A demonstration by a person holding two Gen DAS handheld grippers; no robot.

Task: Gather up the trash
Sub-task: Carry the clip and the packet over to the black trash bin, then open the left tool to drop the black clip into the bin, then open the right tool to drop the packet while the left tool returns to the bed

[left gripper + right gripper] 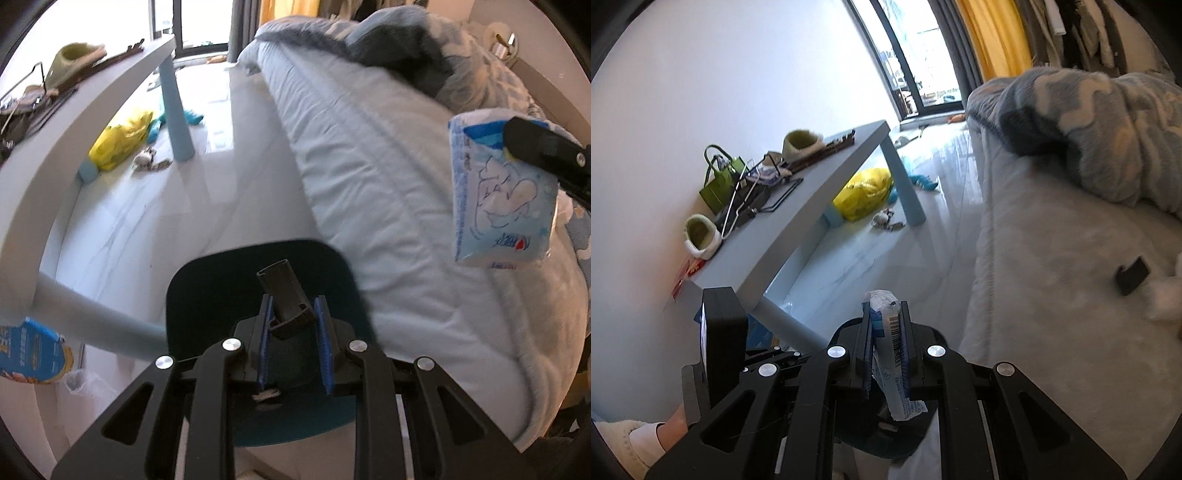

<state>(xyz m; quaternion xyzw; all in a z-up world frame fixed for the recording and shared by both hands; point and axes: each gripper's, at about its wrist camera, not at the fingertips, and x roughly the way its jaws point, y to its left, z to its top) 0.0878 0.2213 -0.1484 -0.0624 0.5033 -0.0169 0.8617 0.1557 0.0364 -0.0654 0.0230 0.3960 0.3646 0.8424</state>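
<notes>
Black plastic, a short hollow piece [286,302], sat pinched between the blue pads of the left gripper [295,321] in the lower middle of the left wrist view, its open end tilted up and away from the camera. The jaws stood narrow, closed on that piece. Directly beneath them lay a dark teal rounded surface [207,291] on the pale floor [236,122]; what it was could not be told.

At the right edge of the same view, the right gripper [517,142] held a blue and white tissue pack [502,192] in the air in front of the light blue bed [369,166]. In the right wrist view the same pack [886,332] stood upright in the lower middle, squeezed thin between the right gripper's pads, its barcode side showing and its lower end hanging out below the jaws. The right jaws were clamped nearly together on it.

A light blue table [827,192] ran along the white wall at left, carrying a green bag [720,184], two green slippers [701,236] and wire clutter. Under it on the floor lay a yellow plastic bag [864,195] and a small crumpled scrap [886,219]. A grey and blue fleece blanket [1089,122] was heaped on the bed at upper right, and a small black item [1132,275] rested on the bedcover at right.
</notes>
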